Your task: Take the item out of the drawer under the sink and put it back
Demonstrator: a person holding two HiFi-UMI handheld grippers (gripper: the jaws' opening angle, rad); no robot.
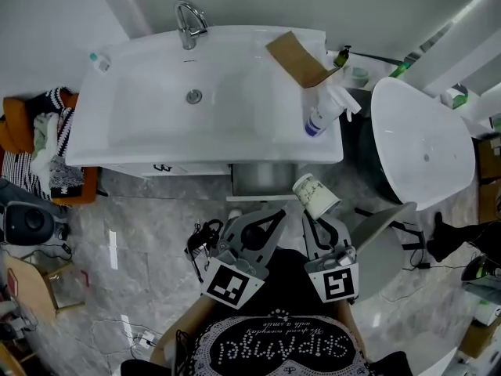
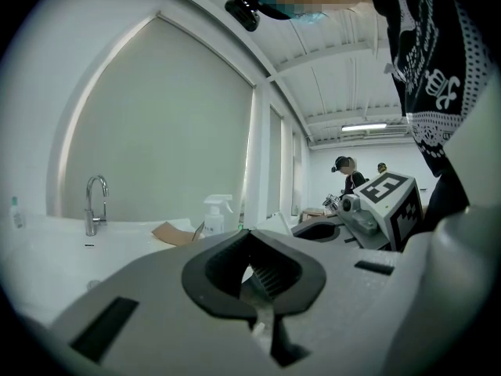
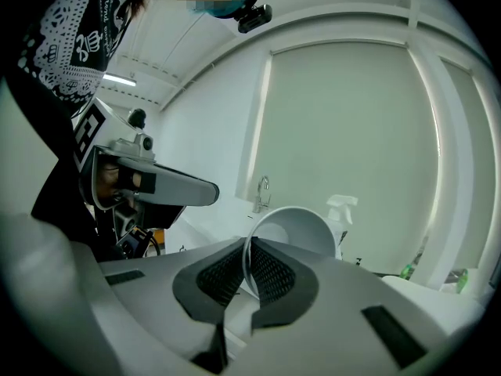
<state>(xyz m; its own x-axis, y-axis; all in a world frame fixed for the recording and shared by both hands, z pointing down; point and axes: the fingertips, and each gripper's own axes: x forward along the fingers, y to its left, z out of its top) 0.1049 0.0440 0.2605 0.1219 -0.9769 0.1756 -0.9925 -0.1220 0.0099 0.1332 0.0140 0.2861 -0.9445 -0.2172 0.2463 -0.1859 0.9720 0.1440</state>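
A white paper cup [image 1: 315, 196] with faint print hangs tilted, mouth toward the sink, just right of the open drawer [image 1: 264, 178] under the white sink [image 1: 141, 124]. My right gripper [image 1: 314, 218] is shut on the cup's rim; in the right gripper view the rim of the cup [image 3: 293, 229] runs between the pads of the right gripper [image 3: 246, 261]. My left gripper [image 1: 275, 213] hovers in front of the drawer, jaws together, holding nothing. The left gripper view shows the left gripper [image 2: 252, 241] with its tips meeting. What lies inside the drawer is hidden.
On the sink top lie a spray bottle [image 1: 325, 114], a cardboard piece [image 1: 297, 57] and a small bottle [image 1: 99, 61]; the faucet [image 1: 188, 22] stands at the back. A white tub [image 1: 427, 143] is at the right, a clothes pile [image 1: 39, 143] at the left.
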